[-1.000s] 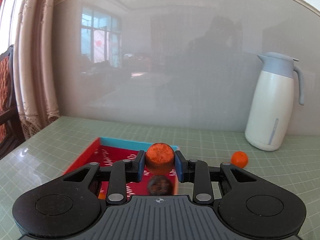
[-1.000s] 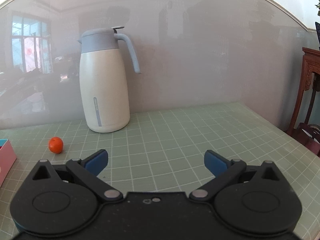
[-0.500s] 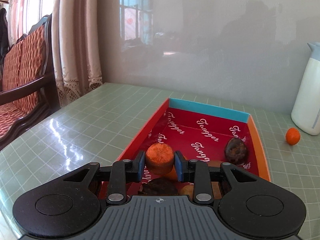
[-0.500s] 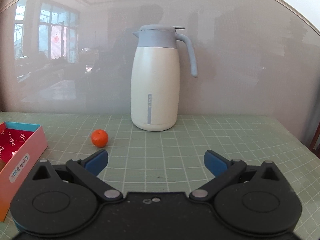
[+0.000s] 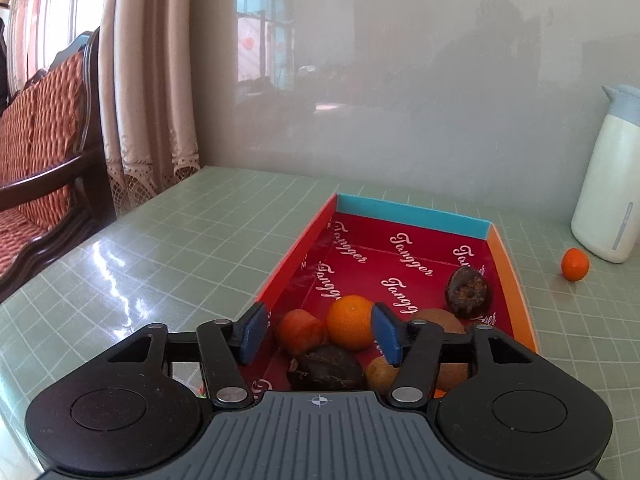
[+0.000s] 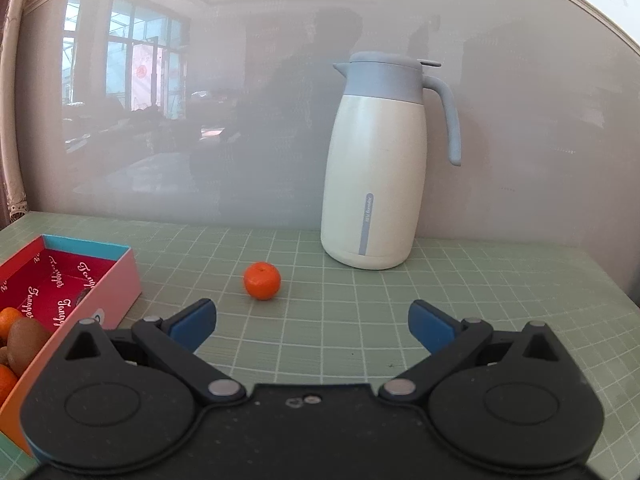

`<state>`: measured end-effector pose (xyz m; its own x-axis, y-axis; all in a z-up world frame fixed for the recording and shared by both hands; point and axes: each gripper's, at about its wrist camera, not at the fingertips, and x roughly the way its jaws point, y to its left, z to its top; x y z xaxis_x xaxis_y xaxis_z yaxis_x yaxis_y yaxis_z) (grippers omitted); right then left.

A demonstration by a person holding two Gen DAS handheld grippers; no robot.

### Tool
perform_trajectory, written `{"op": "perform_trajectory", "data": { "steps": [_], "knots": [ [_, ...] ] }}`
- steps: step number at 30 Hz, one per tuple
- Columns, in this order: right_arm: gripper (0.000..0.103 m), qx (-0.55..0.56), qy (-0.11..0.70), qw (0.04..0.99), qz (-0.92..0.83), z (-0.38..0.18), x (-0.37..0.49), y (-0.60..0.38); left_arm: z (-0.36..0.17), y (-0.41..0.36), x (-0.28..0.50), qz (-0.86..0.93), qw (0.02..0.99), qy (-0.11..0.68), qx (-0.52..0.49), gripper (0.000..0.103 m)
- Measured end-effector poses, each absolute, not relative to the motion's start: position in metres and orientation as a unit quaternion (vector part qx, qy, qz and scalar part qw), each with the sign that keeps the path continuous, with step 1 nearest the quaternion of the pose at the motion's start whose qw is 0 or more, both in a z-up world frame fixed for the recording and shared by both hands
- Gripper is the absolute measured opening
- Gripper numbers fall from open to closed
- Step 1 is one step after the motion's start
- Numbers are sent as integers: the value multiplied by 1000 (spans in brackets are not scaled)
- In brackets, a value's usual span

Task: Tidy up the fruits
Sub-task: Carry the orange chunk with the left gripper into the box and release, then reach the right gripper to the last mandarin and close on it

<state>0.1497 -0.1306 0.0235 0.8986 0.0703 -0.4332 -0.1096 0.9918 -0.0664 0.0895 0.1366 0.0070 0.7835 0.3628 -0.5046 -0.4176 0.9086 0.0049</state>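
Releasing with my left tool (image 5: 318, 334), jaws just spread above the fruit piled in the red box (image 5: 516, 280), nothing gripped. My right tool (image 6: 312, 322) gapes empty; next it must straddle the lone orange (image 6: 262, 281) on the desk (image 6: 480, 300).

Daylight from the window (image 5: 56, 32) left of my tool glares on the table (image 5: 116, 264); sharp frames, edges bowed by fisheye.

Box lining: "Tangger" was printed repeatedly in white script on the red box (image 5: 412, 256) floor.
Jug strip: lettering on the jug (image 6: 376, 184) was too small to be read.
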Motion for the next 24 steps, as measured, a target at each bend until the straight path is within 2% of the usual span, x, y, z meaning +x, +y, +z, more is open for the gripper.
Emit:
{"op": "perform_trajectory", "data": {
  "steps": [4,16,24],
  "knots": [
    [103,-51,222,972,57,21,154,-120,17,129,75,218,950,220,-33,88],
    [103,-53,232,968,81,6,180,-93,25,135,43,257,953,161,-18,100],
    [103,-56,248,962,99,-5,204,-76,21,163,43,293,940,168,-46,100]
  ]
}}
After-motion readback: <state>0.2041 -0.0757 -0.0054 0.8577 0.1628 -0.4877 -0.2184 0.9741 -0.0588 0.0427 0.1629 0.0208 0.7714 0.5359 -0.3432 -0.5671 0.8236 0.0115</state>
